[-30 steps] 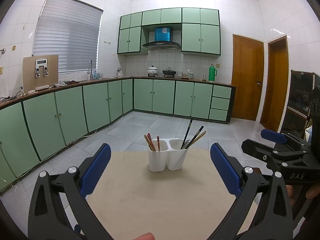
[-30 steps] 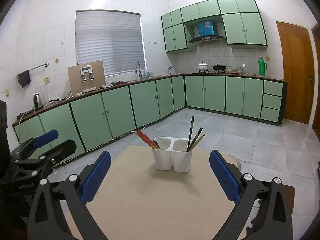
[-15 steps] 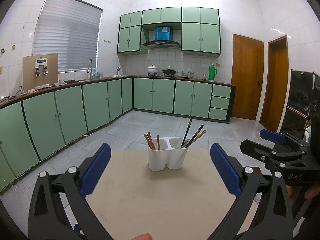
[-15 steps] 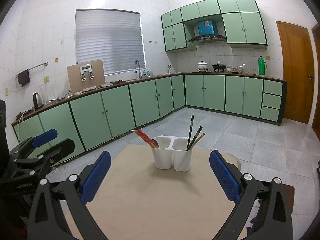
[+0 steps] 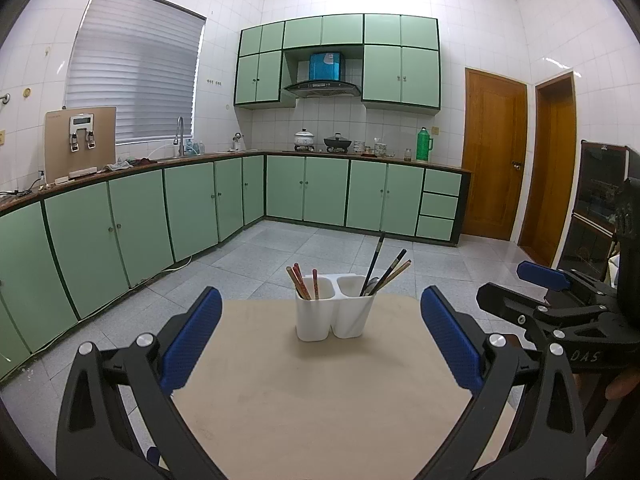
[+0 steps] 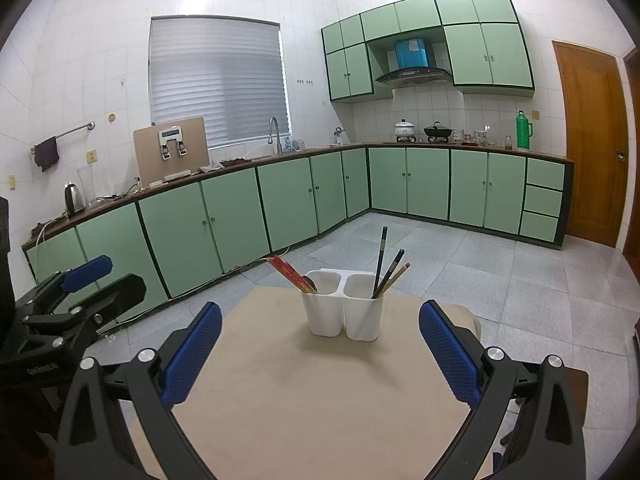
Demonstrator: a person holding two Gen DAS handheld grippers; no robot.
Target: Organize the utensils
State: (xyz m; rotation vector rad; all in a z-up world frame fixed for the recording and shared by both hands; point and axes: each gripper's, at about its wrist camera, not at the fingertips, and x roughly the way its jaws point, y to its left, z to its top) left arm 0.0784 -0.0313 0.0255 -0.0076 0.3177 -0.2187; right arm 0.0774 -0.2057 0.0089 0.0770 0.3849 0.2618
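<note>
A white two-cup utensil holder stands near the far edge of a beige table. Its left cup holds red chopsticks. Its right cup holds dark chopsticks. My left gripper is open and empty, hovering over the near part of the table. My right gripper is likewise open and empty. Each gripper shows at the side of the other's view: the right gripper, the left gripper.
Green cabinets run along the left and back walls under a counter. Grey tiled floor surrounds the table. Two wooden doors stand at the right. A dark glass-front cabinet is at the far right.
The left wrist view has drifted slightly, so the holder sits a touch lower and nearer. Both grippers stay open and empty.
</note>
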